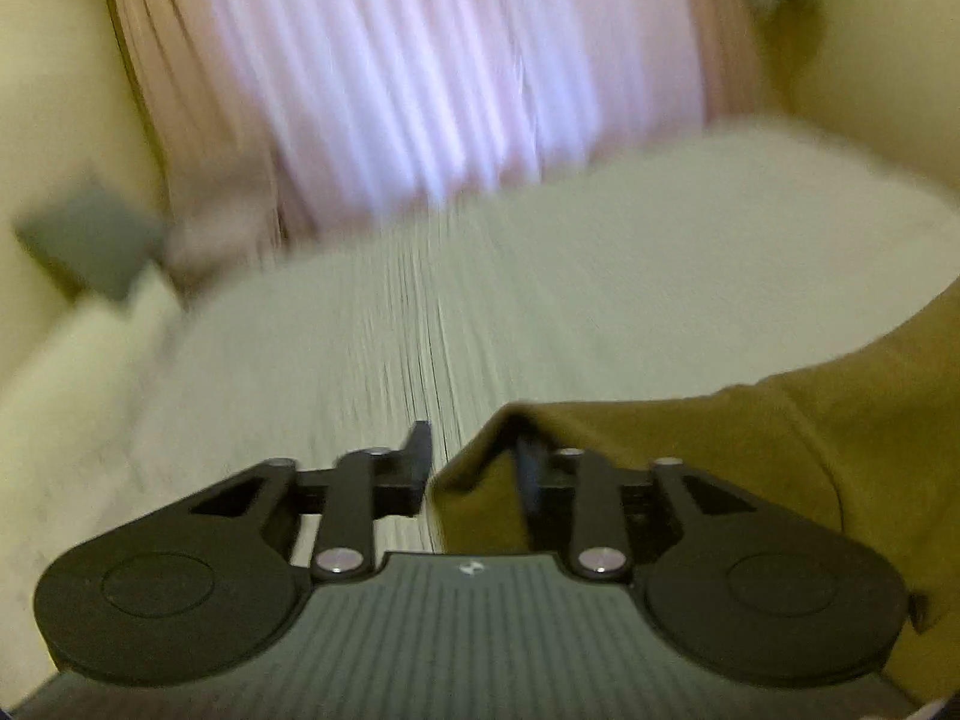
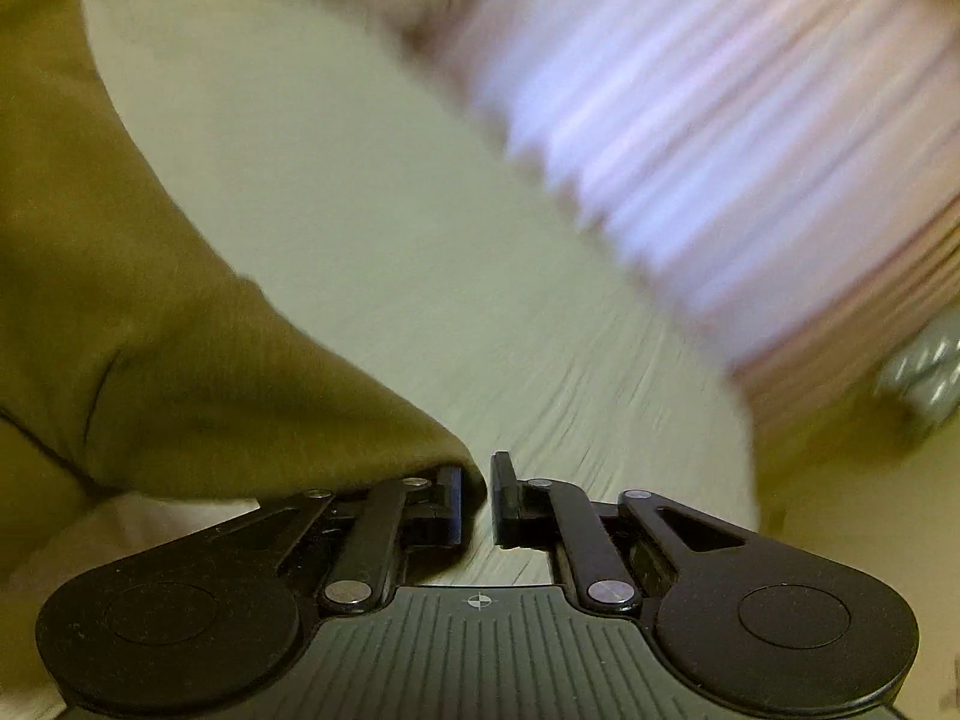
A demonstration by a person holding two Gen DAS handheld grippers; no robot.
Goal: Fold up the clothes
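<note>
While both views were smeared by blur, these points could be read.
Left tongs: the left tongs [image 1: 474,456] stood with their jaws parted; the left finger [image 1: 420,450] was bare over the pale cloth, and the right finger was mostly hidden under a fold of the garment.
Left grip: cloth lay over and around the right finger and reached into the gap, but the two fingers did not press together on it.
Right tongs: the right tongs [image 2: 477,495] also stood parted, with a clear gap between the two black fingers.
Right grip: the tip of the garment touched the left finger and hung just over the gap; nothing was pinched.
Garment: an olive-brown garment [image 1: 750,468] lay to the near right in the left wrist view, and the same olive-brown garment [image 2: 150,330] filled the left side of the right wrist view, tapering to a point at the tongs.
Bed: a pale, ribbed bed cover [image 1: 480,300] spread under the garment and ran far ahead of both tools.
Curtain: a pink pleated curtain [image 1: 450,72] hung beyond the far edge of the bed.
Grey object: a small grey block [image 1: 90,240] sat far left, too blurred to identify.
</note>
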